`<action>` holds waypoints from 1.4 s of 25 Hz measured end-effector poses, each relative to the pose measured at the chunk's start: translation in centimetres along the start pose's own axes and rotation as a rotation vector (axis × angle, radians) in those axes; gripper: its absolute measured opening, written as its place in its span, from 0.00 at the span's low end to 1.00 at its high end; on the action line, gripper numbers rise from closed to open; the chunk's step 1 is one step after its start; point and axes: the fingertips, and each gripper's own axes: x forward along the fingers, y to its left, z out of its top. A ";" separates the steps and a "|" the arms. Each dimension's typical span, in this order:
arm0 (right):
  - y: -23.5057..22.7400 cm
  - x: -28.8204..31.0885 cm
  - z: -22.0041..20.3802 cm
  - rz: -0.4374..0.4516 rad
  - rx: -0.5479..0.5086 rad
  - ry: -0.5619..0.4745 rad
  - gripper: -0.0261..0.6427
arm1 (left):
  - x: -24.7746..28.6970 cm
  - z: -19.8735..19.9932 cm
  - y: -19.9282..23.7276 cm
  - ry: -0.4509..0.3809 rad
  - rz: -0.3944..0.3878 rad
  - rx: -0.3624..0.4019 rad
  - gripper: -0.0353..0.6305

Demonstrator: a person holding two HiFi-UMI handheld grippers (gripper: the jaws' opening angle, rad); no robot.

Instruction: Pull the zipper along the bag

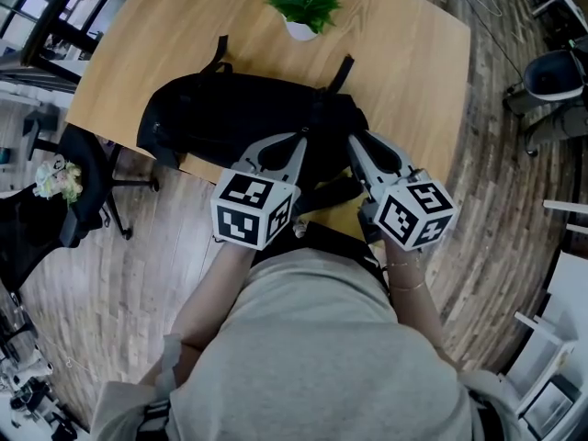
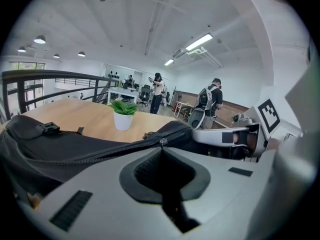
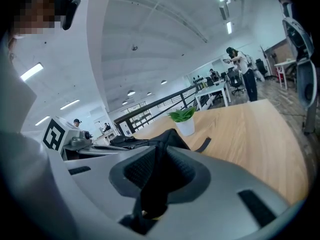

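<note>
A black backpack (image 1: 230, 113) lies flat on the wooden table (image 1: 404, 72), its near end toward me. My left gripper (image 1: 301, 141) rests on that end; in the left gripper view (image 2: 161, 147) its jaws are pressed together on the small metal zipper pull (image 2: 161, 143), and the zipper teeth (image 2: 75, 160) run off to the left. Just to its right, my right gripper (image 1: 353, 141) pinches a fold of the bag's black fabric (image 3: 165, 139). That fold fills the gap between its jaws (image 3: 161, 149).
A small potted plant (image 1: 306, 7) stands beyond the bag at the table's far edge. Office chairs stand off the table's left side (image 1: 83, 186) and right side (image 1: 551, 76). People stand far back in the room (image 2: 210, 99).
</note>
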 end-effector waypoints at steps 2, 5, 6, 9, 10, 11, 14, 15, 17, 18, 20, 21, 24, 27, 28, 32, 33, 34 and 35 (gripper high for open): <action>0.0 0.1 0.1 -0.021 -0.004 -0.002 0.16 | -0.3 0.0 0.4 0.007 -0.010 0.001 0.08; -0.3 0.1 0.1 -0.056 -0.001 -0.006 0.15 | -0.9 0.0 1.2 0.017 -0.022 0.005 0.08; -0.4 0.1 0.2 -0.068 0.004 -0.010 0.16 | -1.1 0.1 1.6 0.018 -0.025 0.006 0.08; -0.6 0.1 0.2 -0.109 0.015 -0.022 0.15 | -1.7 0.3 2.5 0.022 -0.037 0.007 0.08; -0.7 0.0 0.2 -0.123 0.018 -0.026 0.15 | -1.9 0.3 2.7 0.023 -0.042 0.006 0.08; -0.7 0.0 0.2 -0.137 0.021 -0.030 0.15 | -2.1 0.3 3.0 0.025 -0.047 0.005 0.08; -0.8 -0.1 0.1 -0.180 0.023 -0.042 0.15 | -2.7 0.4 4.0 0.028 -0.056 0.008 0.08; -0.8 -0.1 0.1 -0.193 0.025 -0.047 0.15 | -2.9 0.4 4.4 0.028 -0.055 0.008 0.08; -0.9 -0.2 0.0 -0.218 0.033 -0.057 0.15 | -3.5 0.4 5.5 0.028 -0.050 -0.002 0.08; -0.8 -0.3 0.0 -0.230 0.035 -0.062 0.15 | -3.9 0.4 6.0 0.028 -0.049 -0.011 0.08; -0.7 -0.5 -0.1 -0.255 0.038 -0.072 0.15 | -4.5 0.5 6.6 0.026 -0.053 -0.020 0.08; -0.6 -0.6 -0.1 -0.267 0.039 -0.077 0.15 | -4.7 0.5 6.8 0.026 -0.056 -0.018 0.08; -0.7 -0.7 -0.1 -0.300 0.042 -0.091 0.15 | -5.1 0.7 7.4 0.023 -0.063 -0.013 0.08; -0.8 -0.8 -0.2 -0.325 0.049 -0.102 0.15 | -5.6 0.9 8.4 0.019 -0.057 -0.010 0.08; -0.8 -0.9 -0.2 -0.333 0.051 -0.105 0.15 | -5.8 1.1 8.8 0.016 -0.055 -0.010 0.08; -0.8 -1.0 -0.2 -0.361 0.050 -0.119 0.16 | -6.1 1.3 9.3 0.012 -0.063 -0.005 0.08; -0.8 -1.0 -0.2 -0.370 0.048 -0.123 0.16 | -6.2 1.3 9.3 0.013 -0.066 -0.002 0.08; -0.8 -1.1 -0.2 -0.380 0.047 -0.126 0.16 | -6.3 1.3 9.4 0.013 -0.067 0.001 0.08; -0.8 -1.2 -0.2 -0.389 0.047 -0.130 0.16 | -6.5 1.3 9.6 0.012 -0.065 0.004 0.08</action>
